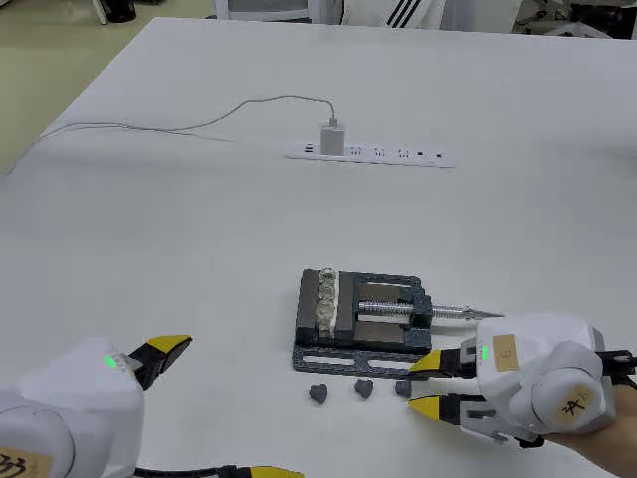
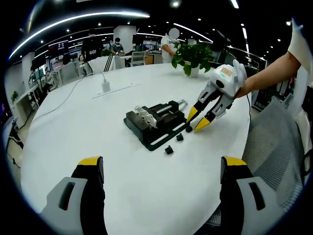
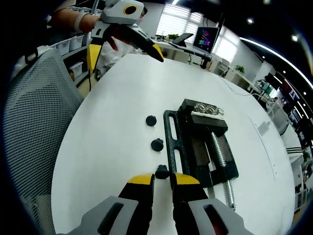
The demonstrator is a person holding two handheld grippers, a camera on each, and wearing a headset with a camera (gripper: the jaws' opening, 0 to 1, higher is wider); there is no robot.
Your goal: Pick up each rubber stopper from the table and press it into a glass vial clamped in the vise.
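- Hovering low over the white worktop (image 1: 199,229), the right tongs (image 1: 428,383) are standing only partly open. Their two yellow tips are a little apart and are gripping nothing.
- One dark rubber stopper (image 3: 162,171) is lying on the worktop just in front of this narrow gap, right at the tips. I cannot tell if a tip is touching it.
- A second stopper (image 3: 157,144) and a third stopper (image 3: 151,120) are lying further along the same row, just beside the front edge of the vise base.
- The black vise (image 1: 358,319) is sitting flat on the worktop, and the glass vials (image 1: 325,299) are standing clamped in it in a short row, at the end away from its screw handle.
- The left tongs (image 1: 219,408) are being held wide open and empty, well apart from the vise.
- A white power strip (image 1: 373,153) is lying far behind the vise, with a charger (image 1: 332,134) plugged in and its cable (image 1: 179,127) running away to the left.
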